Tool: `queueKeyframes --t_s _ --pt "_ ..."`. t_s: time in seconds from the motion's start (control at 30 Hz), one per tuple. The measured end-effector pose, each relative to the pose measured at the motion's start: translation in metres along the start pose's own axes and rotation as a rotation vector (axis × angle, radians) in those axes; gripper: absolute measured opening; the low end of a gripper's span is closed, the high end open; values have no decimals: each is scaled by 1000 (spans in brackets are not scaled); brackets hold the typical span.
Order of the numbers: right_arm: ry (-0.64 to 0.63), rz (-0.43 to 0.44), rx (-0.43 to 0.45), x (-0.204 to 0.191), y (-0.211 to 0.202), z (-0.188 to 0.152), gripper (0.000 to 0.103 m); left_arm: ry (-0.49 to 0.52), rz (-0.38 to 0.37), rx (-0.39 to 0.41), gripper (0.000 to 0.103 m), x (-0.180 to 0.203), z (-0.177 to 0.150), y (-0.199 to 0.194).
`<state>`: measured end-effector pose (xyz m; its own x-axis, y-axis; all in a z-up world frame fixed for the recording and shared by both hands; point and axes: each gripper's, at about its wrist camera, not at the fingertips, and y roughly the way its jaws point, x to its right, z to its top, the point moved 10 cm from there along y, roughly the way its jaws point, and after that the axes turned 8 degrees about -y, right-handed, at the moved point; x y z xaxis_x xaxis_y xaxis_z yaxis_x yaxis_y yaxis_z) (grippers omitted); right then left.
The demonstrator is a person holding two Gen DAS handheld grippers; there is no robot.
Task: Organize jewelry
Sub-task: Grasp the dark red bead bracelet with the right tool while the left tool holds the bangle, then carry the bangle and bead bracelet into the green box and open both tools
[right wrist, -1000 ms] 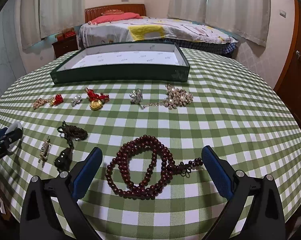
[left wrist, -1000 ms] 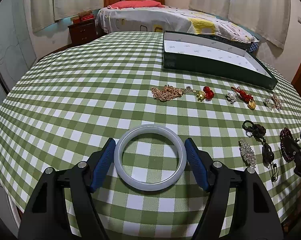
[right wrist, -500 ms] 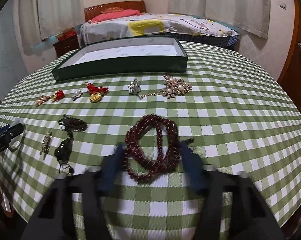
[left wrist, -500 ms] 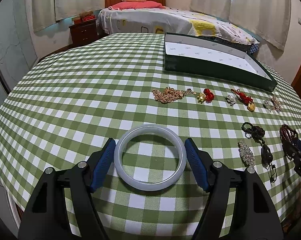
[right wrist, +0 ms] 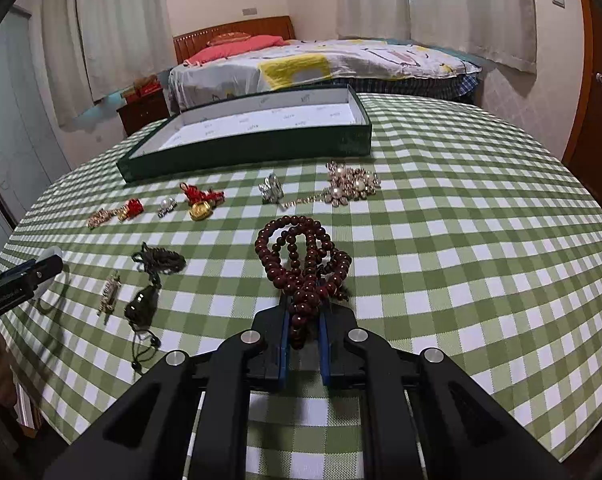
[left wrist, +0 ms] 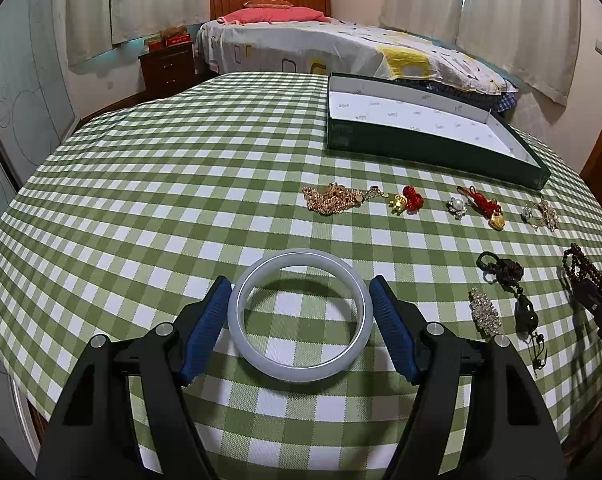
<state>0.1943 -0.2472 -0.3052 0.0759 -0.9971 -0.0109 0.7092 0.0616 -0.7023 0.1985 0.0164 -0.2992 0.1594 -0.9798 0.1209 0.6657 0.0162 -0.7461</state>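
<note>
Wide open checked worktop [left wrist: 149,200] on the left side here, bare cloth running out to its rounded edge, while the green tray [right wrist: 245,148] sits at the far side with the bed [right wrist: 321,64] just beyond it. A row of small pieces lies in front of the tray: a gold chain [left wrist: 329,200], a red knot charm [left wrist: 409,200], a pearl stud [left wrist: 457,206], a red tassel with a gold lock [left wrist: 487,208] and a pearl brooch [right wrist: 353,184] at the right end. The left hand-held gripper [left wrist: 299,316] sits spread around the pale jade bangle [left wrist: 299,316], which lies flat on the cloth; each blue pad stands just outside the ring, and I cannot tell whether either one touches it. Nearer the right, a dark cord pendant [left wrist: 517,292] and a crystal clip [left wrist: 484,312] lie side by side. Now the right hand-held gripper [right wrist: 303,320]: its jaws have just been closing, and they are pinching the dark red bead necklace [right wrist: 301,256], with a strand of beads squeezed between the blue pads. A second ago those jaws stood wide on either side of the necklace, which lay in a broad loose loop; now it is bunched into a narrow heap running forward from the pads. The left side has not changed.
</note>
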Motion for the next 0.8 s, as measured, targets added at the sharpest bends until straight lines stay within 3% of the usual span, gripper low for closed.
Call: queueKeyframes --t_s 0.37,0.57,0.8 --pt "29 35 90 0 -23 41 12 -1 -54 72 69 19 34 -28" --pt "31 40 163 7 -24 85 12 20 -104 133 69 44 73 -38" --pt "34 43 218 14 0 141 12 47 -147 184 69 84 130 -17"
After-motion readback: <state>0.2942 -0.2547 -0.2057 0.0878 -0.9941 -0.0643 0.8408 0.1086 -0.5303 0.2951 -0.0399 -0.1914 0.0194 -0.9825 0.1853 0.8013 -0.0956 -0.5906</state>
